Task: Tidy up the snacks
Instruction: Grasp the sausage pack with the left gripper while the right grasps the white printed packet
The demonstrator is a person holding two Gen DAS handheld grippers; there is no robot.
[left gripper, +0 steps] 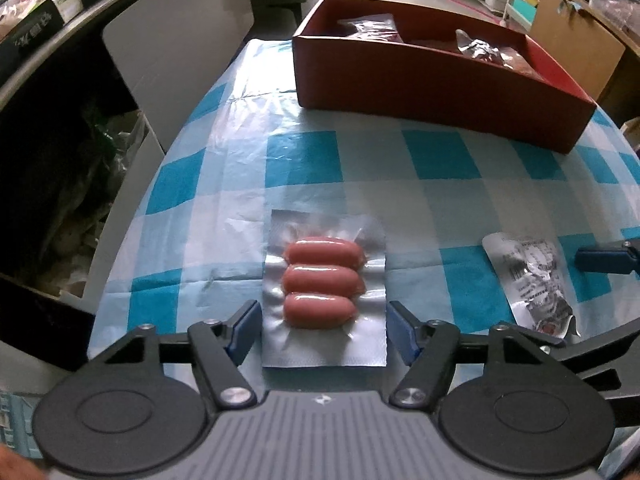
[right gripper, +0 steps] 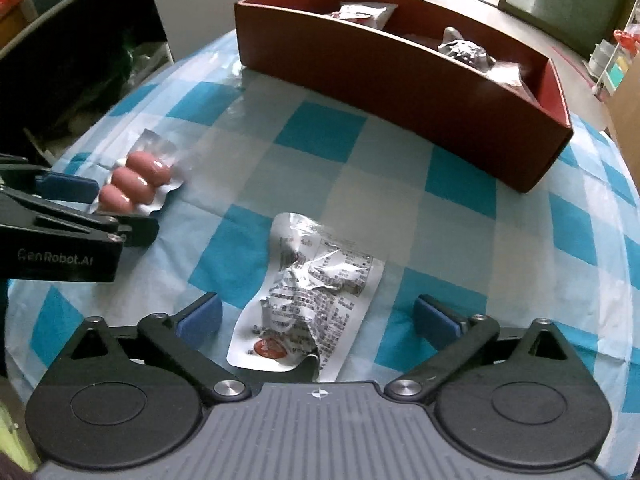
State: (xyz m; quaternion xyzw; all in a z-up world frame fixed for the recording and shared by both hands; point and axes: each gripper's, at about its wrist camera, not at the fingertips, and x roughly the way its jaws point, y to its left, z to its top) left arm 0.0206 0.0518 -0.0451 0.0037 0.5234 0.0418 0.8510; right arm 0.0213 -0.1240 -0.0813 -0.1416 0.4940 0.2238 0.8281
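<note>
Right wrist: red box [right gripper: 400, 92] holds wrapped snacks [right gripper: 466, 50]; both grippers [right gripper: 318, 318] released.

Clear three-sausage pack [left gripper: 323, 283] and crumpled silver pouch [right gripper: 310, 296] lie flat near red box [right gripper: 400, 92].

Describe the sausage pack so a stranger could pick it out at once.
On the blue-and-white checked tablecloth, in front of the long red-brown box, two packets lie loose. The clear vacuum pack shows three pink sausages side by side; its neighbour, a crumpled silver printed pouch, hides its contents.
</note>
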